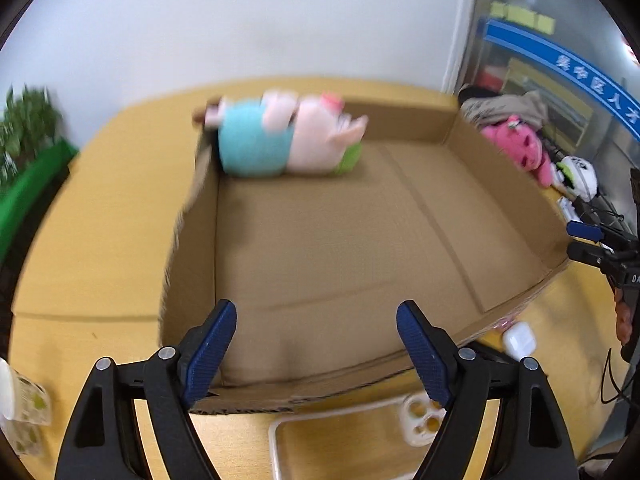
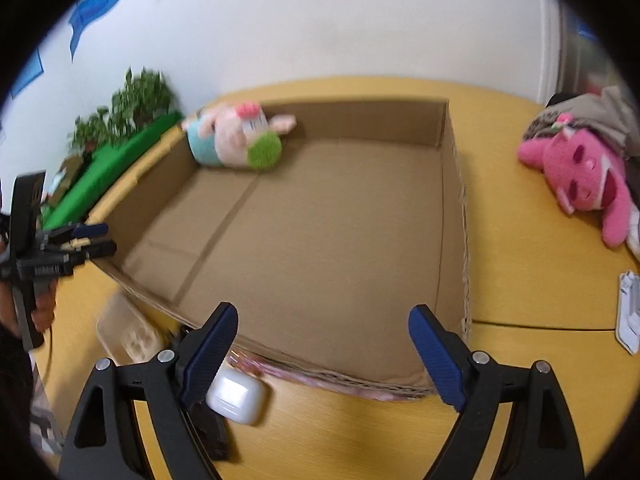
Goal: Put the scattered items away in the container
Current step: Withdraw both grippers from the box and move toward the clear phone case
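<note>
A shallow open cardboard box sits on the yellow table. A pink pig plush in a blue top lies in its far left corner. A pink plush lies on the table right of the box. A white earbud case and a clear phone case lie at the box's near side. My left gripper is open and empty over the box's near edge. My right gripper is open and empty over the box's near wall.
A grey garment lies behind the pink plush. A white packet lies at the right table edge. A green planter with plants borders the left side. A printed cup stands at the near left. A black-and-white item lies beyond the pink plush.
</note>
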